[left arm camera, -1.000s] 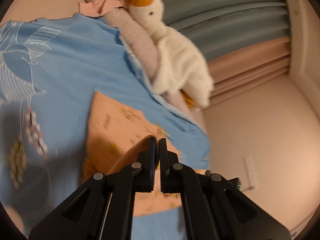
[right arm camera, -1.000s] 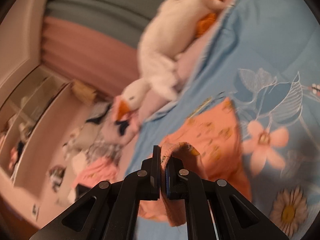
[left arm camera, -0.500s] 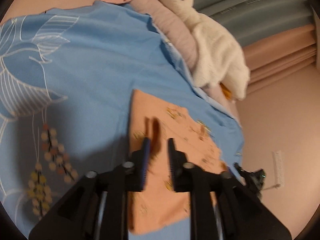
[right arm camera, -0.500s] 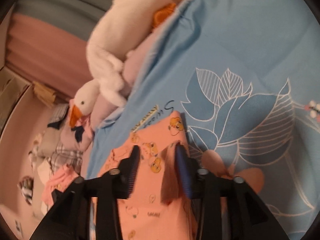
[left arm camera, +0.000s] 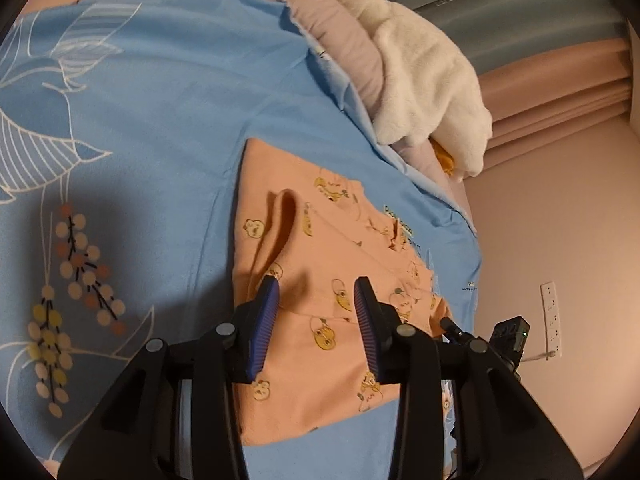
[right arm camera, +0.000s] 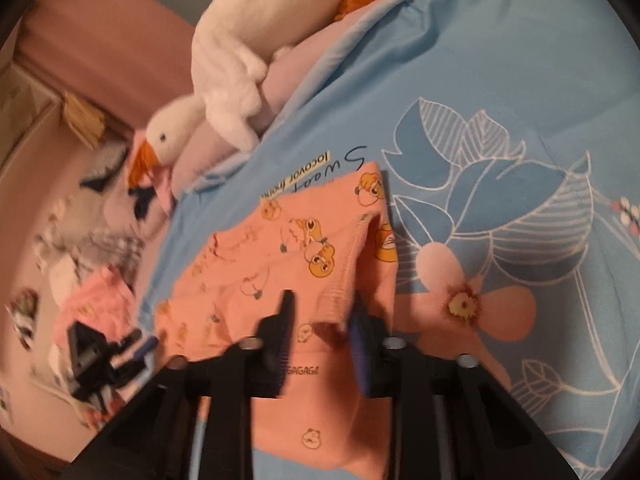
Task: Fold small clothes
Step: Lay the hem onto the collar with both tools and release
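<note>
Orange garment (left arm camera: 320, 280) flat on blue sheet (left arm camera: 160, 120), both tongs (left arm camera: 316, 296) (right arm camera: 322, 314) parted, empty.

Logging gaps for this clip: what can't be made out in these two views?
- Left wrist view: the goose loses its beak to the top edge.
- Left wrist view: the sheet lettering is mostly covered by the garment and too small to read.
- Right wrist view: the clothes pile at the left is too blurred to tell items apart.
- Right wrist view: the raised fold hides what lies under it.

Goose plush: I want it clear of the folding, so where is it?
The goose plush lies along the bed's far edge on a mauve roll, beyond the orange garment spread on the blue sheet.
</note>
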`<state>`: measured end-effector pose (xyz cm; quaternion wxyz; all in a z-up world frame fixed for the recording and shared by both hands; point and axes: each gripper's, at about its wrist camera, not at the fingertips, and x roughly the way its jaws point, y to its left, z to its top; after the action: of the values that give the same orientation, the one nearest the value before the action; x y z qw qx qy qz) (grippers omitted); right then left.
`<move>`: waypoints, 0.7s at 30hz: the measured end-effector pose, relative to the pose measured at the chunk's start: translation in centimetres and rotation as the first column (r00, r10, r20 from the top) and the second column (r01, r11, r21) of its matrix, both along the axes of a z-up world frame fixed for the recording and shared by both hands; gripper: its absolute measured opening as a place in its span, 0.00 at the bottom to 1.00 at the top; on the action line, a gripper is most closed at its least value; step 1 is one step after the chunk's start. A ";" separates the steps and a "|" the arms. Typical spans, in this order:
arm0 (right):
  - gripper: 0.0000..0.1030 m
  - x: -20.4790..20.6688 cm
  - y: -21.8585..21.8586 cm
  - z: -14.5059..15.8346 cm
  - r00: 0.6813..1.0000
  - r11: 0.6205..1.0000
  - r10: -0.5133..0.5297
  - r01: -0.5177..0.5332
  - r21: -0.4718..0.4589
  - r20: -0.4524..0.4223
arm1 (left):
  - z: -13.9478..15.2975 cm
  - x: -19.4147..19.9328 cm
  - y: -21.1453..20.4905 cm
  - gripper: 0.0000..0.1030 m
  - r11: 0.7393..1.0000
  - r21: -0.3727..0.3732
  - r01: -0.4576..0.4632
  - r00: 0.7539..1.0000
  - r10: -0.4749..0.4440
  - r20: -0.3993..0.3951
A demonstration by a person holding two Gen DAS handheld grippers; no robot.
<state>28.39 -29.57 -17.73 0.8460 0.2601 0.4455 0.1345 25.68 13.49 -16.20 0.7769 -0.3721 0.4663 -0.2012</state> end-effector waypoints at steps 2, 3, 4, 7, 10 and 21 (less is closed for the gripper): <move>0.08 0.5 0.5 0.3 1.000 1.000 0.019 -0.019 -0.005 0.003 | -0.2 0.2 0.0 0.36 1.000 -0.002 0.003 1.000 -0.003 -0.004; 0.08 0.7 0.4 0.5 1.000 1.000 0.020 -0.020 0.014 0.006 | -0.1 0.2 -0.1 0.36 1.000 0.009 0.004 1.000 -0.004 -0.007; 0.08 0.8 0.3 0.7 1.000 0.999 0.016 -0.017 0.045 0.012 | 0.1 0.2 -0.2 0.36 1.000 0.024 0.002 1.000 -0.002 -0.008; 0.08 0.8 -0.9 1.4 0.998 0.978 -0.016 0.002 0.207 0.065 | 0.4 -0.2 -0.3 0.36 1.000 -0.016 0.025 1.000 -0.025 -0.003; 0.07 1.1 -2.1 2.0 0.993 0.941 -0.051 0.011 0.339 0.111 | 0.2 -0.9 -1.4 0.36 0.995 -0.051 0.087 0.996 -0.088 -0.018; 0.08 2.6 -2.0 3.4 0.982 0.834 -0.109 0.008 0.552 0.151 | -2.4 0.5 -4.3 0.47 0.992 -0.125 -0.013 0.997 0.003 -0.083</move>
<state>30.95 -31.54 -14.29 0.7757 0.4921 0.3035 0.2529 26.21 9.23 -18.57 0.7328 -0.4300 0.4831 -0.2114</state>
